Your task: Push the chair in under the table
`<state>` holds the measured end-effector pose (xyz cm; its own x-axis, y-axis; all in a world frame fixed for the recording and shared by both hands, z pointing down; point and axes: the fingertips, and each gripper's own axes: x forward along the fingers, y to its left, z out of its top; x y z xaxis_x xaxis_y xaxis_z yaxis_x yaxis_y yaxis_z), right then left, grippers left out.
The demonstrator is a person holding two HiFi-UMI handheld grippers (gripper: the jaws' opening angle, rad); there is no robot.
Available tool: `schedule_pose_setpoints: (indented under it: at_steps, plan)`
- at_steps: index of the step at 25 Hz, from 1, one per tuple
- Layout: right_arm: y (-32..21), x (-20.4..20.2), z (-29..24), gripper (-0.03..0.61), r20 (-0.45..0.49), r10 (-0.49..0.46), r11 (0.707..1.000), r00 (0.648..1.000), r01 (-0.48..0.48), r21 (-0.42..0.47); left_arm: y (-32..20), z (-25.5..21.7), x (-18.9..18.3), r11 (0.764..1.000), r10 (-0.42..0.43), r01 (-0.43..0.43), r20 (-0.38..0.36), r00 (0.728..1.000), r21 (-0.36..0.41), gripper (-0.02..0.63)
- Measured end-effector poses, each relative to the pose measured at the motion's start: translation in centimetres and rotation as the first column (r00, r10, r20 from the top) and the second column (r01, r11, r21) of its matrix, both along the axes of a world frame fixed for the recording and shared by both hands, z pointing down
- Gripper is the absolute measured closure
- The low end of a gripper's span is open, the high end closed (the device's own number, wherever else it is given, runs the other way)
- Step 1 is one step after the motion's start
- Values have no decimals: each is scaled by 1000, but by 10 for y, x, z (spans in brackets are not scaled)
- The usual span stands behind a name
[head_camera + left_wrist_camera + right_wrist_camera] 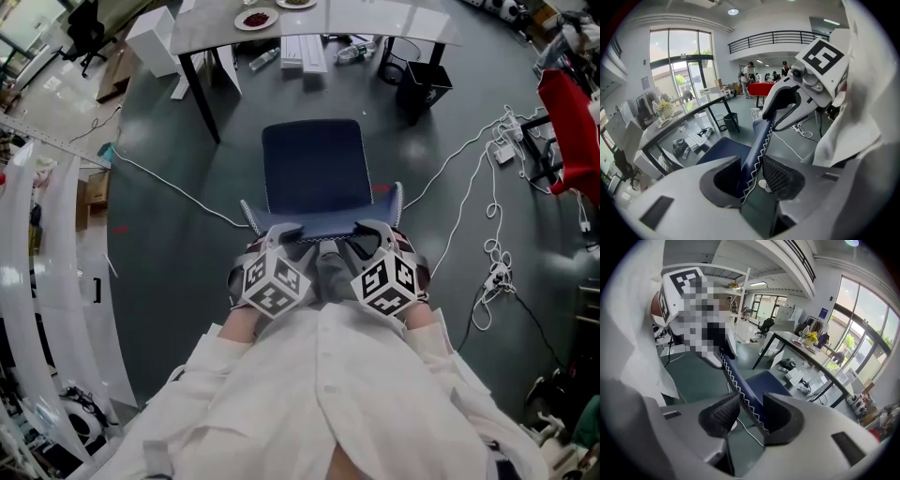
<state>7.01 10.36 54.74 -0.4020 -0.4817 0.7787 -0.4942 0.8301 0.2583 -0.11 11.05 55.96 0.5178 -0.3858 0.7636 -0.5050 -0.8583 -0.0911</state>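
Navy chair [314, 173], white zigzag-stitched backrest edge [759, 140] between left gripper's [751, 165] mesh-textured pads [780, 176].

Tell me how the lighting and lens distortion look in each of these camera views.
Head view: even light, glare on the glossy table, its edge bowed by the lens. Left gripper view: windows blown out, dark rounded corners, the chair clear. Right gripper view: bright windows at right, a mosaic patch at upper left, strong fisheye curving.

Open office-lab hall: tall windows [670, 51], mezzanine railing [778, 37], long desk [394, 19], swivel chair [86, 33], loose floor cables [495, 272].
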Motion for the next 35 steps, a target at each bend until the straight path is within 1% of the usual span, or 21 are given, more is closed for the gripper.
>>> schedule_pose_setpoints:
  at_steps: [8, 14, 18, 22, 25, 28, 32, 35]
  plan:
    - [0, 0, -1, 411, 29, 23, 1000, 999, -23, -7, 0, 0, -1, 1000, -15, 15, 3, 1000, 4, 463]
    - [-2, 0, 0, 411, 32, 28, 1000, 999, -28, 2, -1, 1, -1, 1000, -11, 11, 2, 1000, -10, 463]
    - [-6, 3, 0, 411, 50, 21, 1000, 999, -21, -1, -4, 1, 2, 1000, -10, 10, -1, 1000, -29, 463]
    - [-7, 2, 1, 411, 64, 8, 1000, 998, -6, -18, -4, 1, 1, 998, -8, 7, -3, 1000, -55, 463]
    - [-8, 4, 2, 406, 77, 3, 999, 997, 0, -39, -4, 1, 3, 998, -9, 9, 2, 1000, -61, 463]
    - [-13, 10, 3, 402, 69, 12, 999, 998, -9, -43, -7, 2, 9, 999, -5, 5, 1, 1000, -52, 465]
    - [-19, 16, 4, 400, 43, 19, 999, 999, -18, -36, -10, 3, 15, 998, -4, 4, -4, 1000, -60, 470]
    - [-24, 23, 5, 394, 33, 38, 999, 999, -37, -19, -13, 3, 21, 999, -3, 2, -4, 1000, -54, 474]
